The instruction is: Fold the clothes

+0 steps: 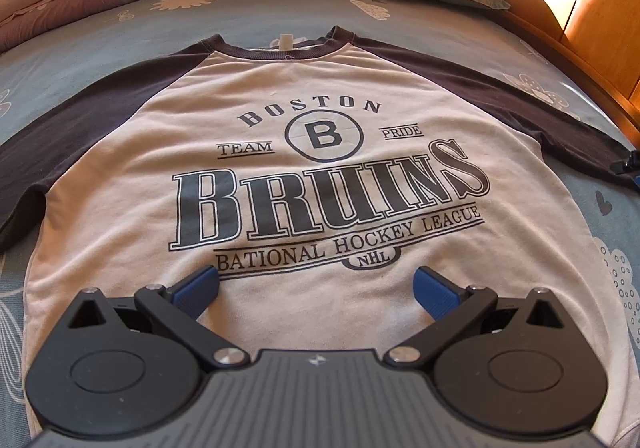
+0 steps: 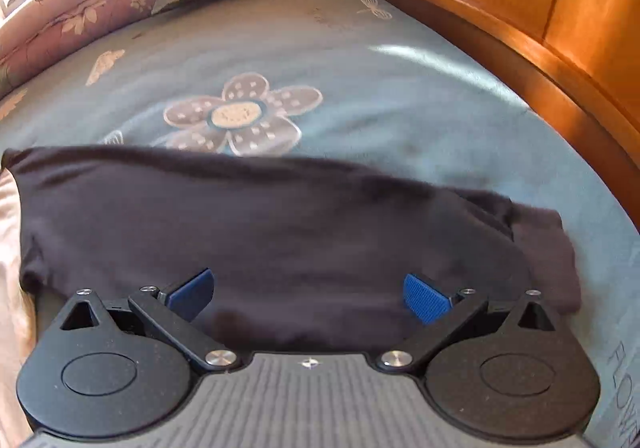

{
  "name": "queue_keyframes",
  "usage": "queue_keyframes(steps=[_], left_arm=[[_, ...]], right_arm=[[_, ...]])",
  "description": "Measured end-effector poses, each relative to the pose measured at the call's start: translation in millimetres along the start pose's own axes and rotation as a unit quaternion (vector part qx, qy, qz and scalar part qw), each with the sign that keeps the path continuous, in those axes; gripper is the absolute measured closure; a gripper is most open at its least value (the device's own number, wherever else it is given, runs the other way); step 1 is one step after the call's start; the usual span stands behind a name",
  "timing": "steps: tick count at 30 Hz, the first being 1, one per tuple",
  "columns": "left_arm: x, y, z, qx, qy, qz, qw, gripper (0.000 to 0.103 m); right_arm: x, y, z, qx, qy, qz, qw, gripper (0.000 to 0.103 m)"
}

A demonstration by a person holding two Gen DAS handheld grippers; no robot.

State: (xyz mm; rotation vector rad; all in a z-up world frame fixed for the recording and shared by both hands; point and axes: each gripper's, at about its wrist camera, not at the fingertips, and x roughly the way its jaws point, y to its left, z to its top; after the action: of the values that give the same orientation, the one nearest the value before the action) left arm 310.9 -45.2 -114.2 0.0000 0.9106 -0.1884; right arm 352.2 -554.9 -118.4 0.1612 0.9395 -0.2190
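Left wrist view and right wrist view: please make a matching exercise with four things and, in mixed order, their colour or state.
Things:
1. shirt body
2. shirt sleeve
3. bed sheet
4. left gripper

Colour or state:
A. blue-grey with flower prints
B. open, above the lower part of the shirt
C. cream with dark printed letters
D. dark, lying spread out on the bed

Pairs: 1-C, 2-D, 3-A, 4-B
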Motion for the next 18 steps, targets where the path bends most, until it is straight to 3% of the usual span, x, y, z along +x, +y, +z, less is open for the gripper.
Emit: queue_keyframes(steps=[4,6,9,13,18], left_arm=[[-12.9,5.3,2.2,0.008,-0.011,0.011,0.9998,0.001],[-18.5,9.4,3.0,0.004,-0.011,0.016,0.9998,0.001],[-27.0,10.3,-2.0,0.017,-0.001,0.017,0.9997,0.001],[-35.7,9.8,-21.9,0.041,0.022,0.016,0.9988,0.001],[-43.3,18.8,-56.1,0.025,0.052,0.010,0.9983,0.001]], right_arm=[[-17.3,-5.0,-12.0,0.023,0.010,-0.013,1.000,0.000],[-31.6,11.8,-13.4,0.015,-0.001,0.017,1.000,0.000],[-54.9,65.0,-15.6,-0.054,-0.027,0.097,0.993,0.000],[-74.8,153.8,-23.4,-0.149,-0.036,0.204,0.967,0.000],[-77.4,253.5,-64.1,-0.241,-0.001,0.255,0.936,0.000]])
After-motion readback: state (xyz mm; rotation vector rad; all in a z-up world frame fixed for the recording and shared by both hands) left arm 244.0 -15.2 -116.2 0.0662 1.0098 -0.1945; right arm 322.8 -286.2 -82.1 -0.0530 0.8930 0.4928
